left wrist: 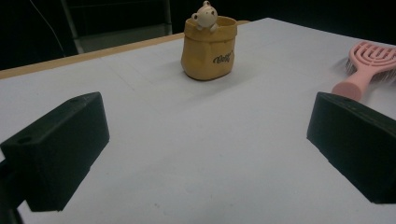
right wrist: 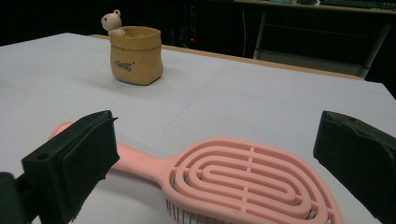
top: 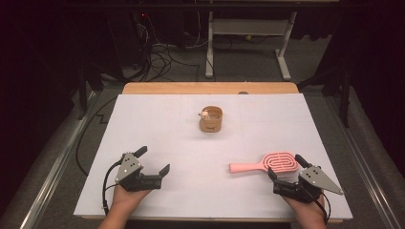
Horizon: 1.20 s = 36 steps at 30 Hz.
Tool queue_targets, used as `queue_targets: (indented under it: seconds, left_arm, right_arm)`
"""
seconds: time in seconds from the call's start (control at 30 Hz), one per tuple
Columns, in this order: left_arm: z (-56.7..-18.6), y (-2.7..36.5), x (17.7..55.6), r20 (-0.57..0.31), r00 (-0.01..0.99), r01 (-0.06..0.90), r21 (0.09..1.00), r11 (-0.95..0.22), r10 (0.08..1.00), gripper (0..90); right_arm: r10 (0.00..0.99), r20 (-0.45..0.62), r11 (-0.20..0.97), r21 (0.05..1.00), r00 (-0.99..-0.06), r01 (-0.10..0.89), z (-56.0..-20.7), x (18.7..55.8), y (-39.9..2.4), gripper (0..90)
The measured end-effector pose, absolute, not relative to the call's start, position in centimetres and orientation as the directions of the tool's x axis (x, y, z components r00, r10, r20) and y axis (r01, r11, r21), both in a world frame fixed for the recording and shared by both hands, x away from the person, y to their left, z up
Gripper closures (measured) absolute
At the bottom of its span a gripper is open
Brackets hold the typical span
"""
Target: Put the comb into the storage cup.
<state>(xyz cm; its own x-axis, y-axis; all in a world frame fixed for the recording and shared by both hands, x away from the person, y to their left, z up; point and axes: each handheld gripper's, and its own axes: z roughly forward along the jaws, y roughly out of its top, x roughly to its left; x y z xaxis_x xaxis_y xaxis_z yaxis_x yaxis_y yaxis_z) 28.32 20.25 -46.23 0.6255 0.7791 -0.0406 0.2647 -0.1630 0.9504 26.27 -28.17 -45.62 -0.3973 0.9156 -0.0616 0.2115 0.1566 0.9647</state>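
We are seeing the right gripper [top: 284, 164] hovering at the head of the pink hairbrush [top: 271, 163], jaws standing wide apart, nothing clamped. The brush is lying bristles down on the white table [top: 191, 157]. The left gripper [top: 154, 160] is resting well apart, jaws also spread. The tan bear pot [top: 211, 119] is sitting beyond.

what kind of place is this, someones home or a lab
Most likely a lab or recording room: a table covered in plain white, loose cables on the grey carpet, and a bare desk frame behind in the dark.
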Motion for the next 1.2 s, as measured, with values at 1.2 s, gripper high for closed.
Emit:
queue_targets:
  seconds: [1.2]
  left_arm:
    - [-46.46, 20.3, 28.4, -0.046, 0.634, 0.263, 0.952, -0.159, 0.772, 0.0]
  right_arm:
    - [0.918, -0.041, 0.147, 0.959, -0.395, 0.244, -45.28, 26.06, -28.58, 26.0]
